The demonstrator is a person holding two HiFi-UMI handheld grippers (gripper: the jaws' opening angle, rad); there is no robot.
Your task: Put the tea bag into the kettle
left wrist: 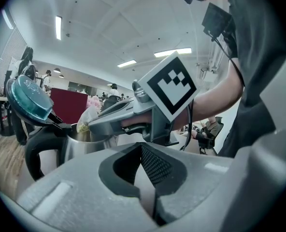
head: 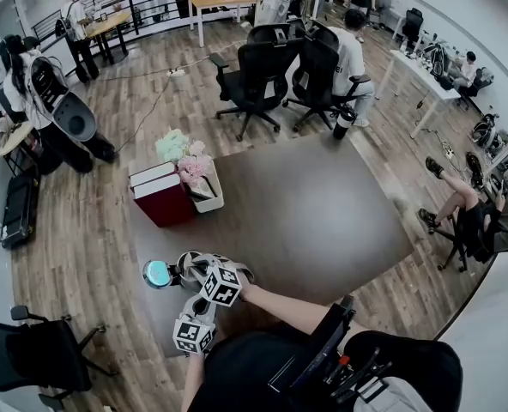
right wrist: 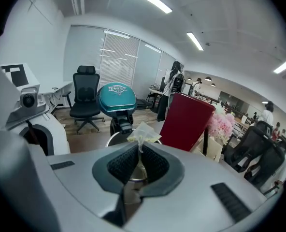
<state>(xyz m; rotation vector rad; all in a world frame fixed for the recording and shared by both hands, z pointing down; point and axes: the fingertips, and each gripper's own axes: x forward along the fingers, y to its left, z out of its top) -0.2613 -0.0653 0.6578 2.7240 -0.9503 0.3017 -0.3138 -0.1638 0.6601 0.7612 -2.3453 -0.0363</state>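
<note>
A steel kettle [head: 184,269] with a black handle stands at the table's near left corner, its teal lid [head: 157,274] swung open. My right gripper [right wrist: 139,146] is shut on a pale tea bag [right wrist: 143,132], holding it just above the kettle's open mouth [right wrist: 113,139]. The left gripper view shows the tea bag [left wrist: 85,122] at the right gripper's tip, over the kettle [left wrist: 78,146]. My left gripper [left wrist: 142,149] hangs just behind the right one, jaws together with nothing between them.
A dark red box [head: 161,197] with books, pink flowers [head: 190,168] and a white holder [head: 211,191] stand at the far left of the dark table [head: 305,213]. Office chairs [head: 258,71] and several people are beyond it.
</note>
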